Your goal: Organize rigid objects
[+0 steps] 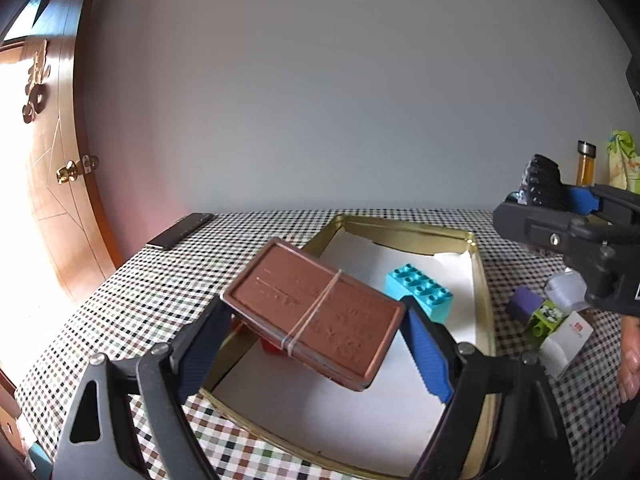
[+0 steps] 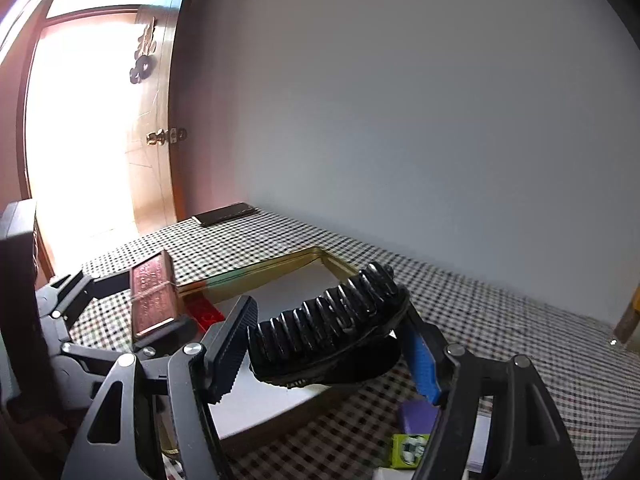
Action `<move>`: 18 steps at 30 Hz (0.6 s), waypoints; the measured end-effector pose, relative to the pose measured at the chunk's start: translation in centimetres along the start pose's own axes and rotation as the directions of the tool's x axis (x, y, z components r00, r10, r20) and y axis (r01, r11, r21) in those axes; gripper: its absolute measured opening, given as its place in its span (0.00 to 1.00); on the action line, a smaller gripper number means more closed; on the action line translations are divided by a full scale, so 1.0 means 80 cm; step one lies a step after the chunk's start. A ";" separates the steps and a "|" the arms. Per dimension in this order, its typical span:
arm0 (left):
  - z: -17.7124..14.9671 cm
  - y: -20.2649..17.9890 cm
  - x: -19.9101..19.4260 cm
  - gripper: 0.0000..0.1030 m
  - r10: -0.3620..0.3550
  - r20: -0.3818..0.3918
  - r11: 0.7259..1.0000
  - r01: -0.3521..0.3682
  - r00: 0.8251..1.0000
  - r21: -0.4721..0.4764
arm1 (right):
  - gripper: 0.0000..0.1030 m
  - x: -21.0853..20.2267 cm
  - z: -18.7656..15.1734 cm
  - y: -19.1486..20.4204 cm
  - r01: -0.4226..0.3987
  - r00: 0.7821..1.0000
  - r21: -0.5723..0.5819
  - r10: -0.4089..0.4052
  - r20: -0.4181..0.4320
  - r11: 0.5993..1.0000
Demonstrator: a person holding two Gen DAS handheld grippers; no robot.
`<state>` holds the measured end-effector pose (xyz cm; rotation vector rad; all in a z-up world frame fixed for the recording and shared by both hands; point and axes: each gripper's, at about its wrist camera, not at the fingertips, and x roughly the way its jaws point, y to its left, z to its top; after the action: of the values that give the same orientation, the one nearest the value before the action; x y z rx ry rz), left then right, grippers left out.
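The left hand-held gripper (image 1: 316,344) clamps a brown tin (image 1: 316,312) bound with a rubber band, held tilted above the gold tray (image 1: 482,280) on the checkered table (image 1: 132,300). The right hand-held gripper (image 2: 328,344) grips a black ribbed hair claw (image 2: 328,328) over the tray's near edge; a teal brick (image 1: 420,290) lies inside the tray.

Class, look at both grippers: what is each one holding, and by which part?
The left gripper holds a brown tin, bound with a rubber band, by its two short ends. The right gripper holds a black hair claw clip by its two ends.
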<state>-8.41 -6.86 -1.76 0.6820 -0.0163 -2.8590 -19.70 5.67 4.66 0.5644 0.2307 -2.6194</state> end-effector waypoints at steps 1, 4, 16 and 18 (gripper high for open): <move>0.000 0.000 0.002 0.83 -0.001 -0.004 1.000 0.001 1.000 0.000 | 0.69 0.005 0.001 0.002 -0.010 1.000 0.002 0.010 -0.006 1.000; -0.002 0.000 0.008 0.83 0.007 -0.019 1.000 -0.007 1.000 0.004 | 0.69 0.019 0.003 0.009 -0.030 0.999 0.003 0.030 -0.021 1.000; -0.007 -0.002 0.017 0.83 0.032 -0.071 0.999 -0.030 0.997 0.035 | 0.69 0.071 0.006 0.029 -0.089 0.990 0.000 0.089 -0.108 0.996; -0.008 -0.001 0.021 0.83 0.040 -0.082 0.998 -0.037 0.996 0.041 | 0.69 0.077 0.006 0.030 -0.098 0.988 0.009 0.099 -0.116 0.995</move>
<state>-9.65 -7.09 -3.08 0.7989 -0.0735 -2.7979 -23.79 1.05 2.35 0.7124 0.2293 -2.4948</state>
